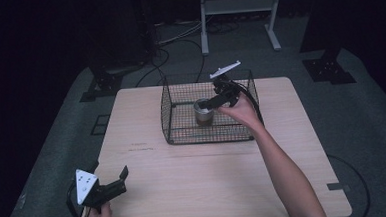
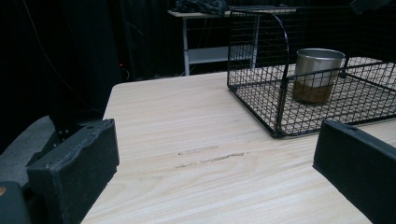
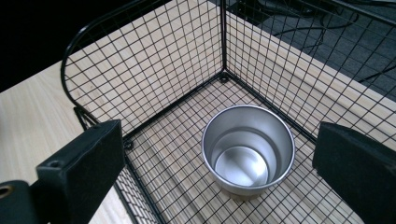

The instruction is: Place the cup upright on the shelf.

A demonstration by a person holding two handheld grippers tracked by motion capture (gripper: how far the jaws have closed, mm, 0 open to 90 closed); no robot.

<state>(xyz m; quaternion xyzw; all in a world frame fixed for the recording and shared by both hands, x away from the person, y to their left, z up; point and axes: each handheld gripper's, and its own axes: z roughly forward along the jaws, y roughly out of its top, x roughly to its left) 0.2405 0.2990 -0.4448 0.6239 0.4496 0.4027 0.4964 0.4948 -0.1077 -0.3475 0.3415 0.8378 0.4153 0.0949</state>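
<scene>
Steel cup stands upright in the wire basket, directly below the right gripper.

Seen from above, the cup is empty and sits alone on the basket's mesh floor, mouth up. The right gripper hovers over it, jaws spread wide and clear of the rim. The left gripper, equally wide and empty, rests well apart at the table's near corner.

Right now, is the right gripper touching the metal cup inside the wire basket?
Apart. In the right gripper view, the right gripper hangs open above the metal cup, with basket mesh visible between each jaw and the cup's rim.
</scene>
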